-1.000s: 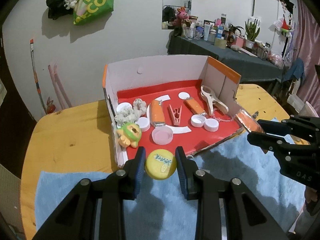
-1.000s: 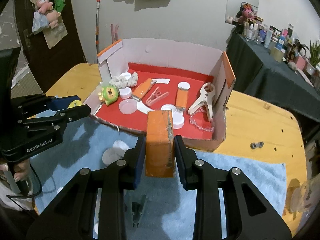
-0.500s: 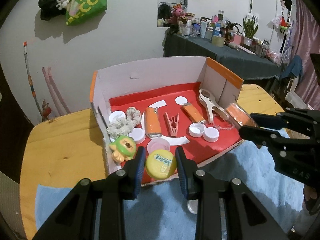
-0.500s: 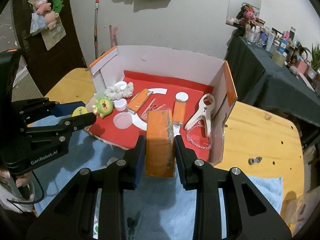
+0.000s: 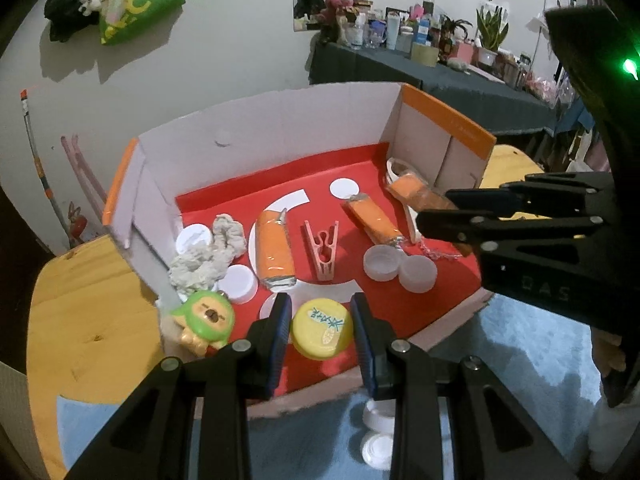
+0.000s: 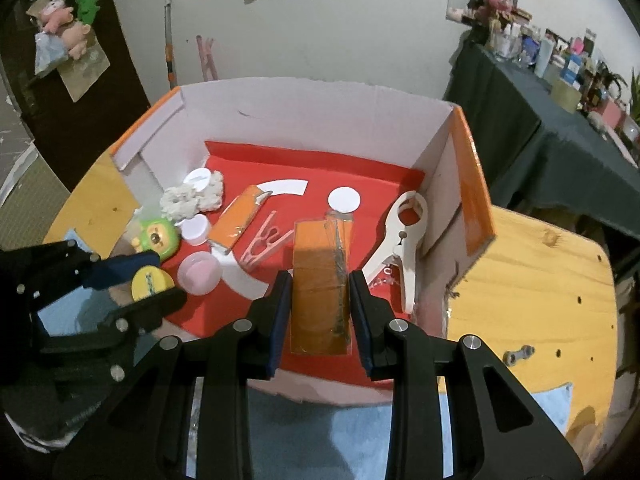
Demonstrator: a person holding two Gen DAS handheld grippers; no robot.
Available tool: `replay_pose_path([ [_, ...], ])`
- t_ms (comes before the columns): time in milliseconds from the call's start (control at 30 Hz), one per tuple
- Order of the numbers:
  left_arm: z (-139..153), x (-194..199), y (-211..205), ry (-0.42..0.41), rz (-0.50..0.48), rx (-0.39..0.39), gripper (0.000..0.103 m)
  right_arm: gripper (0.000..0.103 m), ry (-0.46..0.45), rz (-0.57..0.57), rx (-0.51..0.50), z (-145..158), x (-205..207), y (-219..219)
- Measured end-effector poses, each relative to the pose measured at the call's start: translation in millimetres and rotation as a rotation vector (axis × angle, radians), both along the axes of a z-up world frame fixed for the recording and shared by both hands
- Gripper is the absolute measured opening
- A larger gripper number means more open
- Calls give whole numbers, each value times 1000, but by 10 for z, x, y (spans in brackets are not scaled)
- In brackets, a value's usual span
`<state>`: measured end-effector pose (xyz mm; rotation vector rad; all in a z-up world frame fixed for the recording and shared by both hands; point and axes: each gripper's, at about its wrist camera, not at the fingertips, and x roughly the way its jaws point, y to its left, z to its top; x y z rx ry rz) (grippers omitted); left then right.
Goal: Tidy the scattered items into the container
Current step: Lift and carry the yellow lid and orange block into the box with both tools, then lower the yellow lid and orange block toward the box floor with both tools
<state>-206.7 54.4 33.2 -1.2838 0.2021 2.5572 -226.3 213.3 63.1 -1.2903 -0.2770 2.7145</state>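
Note:
My left gripper (image 5: 320,328) is shut on a yellow bottle cap (image 5: 322,334) and hangs just inside the front edge of the cardboard box (image 5: 444,120), over its red floor. My right gripper (image 6: 319,304) is shut on an orange block (image 6: 320,292), also over the box's front part, next to a white clamp (image 6: 404,248). In the left wrist view the right gripper (image 5: 436,208) reaches in from the right with the orange block (image 5: 416,194). The right wrist view shows the left gripper (image 6: 160,280) with the yellow cap (image 6: 150,282) at the box's left front.
Inside the box lie a green toy figure (image 5: 204,314), a white scrunchie (image 5: 208,252), white caps (image 5: 382,264), a pink peg (image 5: 324,250), two more orange blocks (image 5: 274,254) and a pink lid (image 6: 199,274). White caps (image 5: 376,420) rest on the blue towel (image 5: 520,360) in front.
Both grippers have moved forward from above the blue towel to over the box's red floor, each still gripping its load. The box looms larger in both views.

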Motion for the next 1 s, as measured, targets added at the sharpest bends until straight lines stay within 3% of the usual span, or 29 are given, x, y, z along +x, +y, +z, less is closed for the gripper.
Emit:
replay_pose_path([
  [533, -285, -229, 64, -64, -7, -17, 32, 28, -76, -26, -16, -255, -309, 72],
  [1000, -352, -224, 66, -80, -14, -24, 32, 28, -96, -23, -14, -330, -367, 58],
])
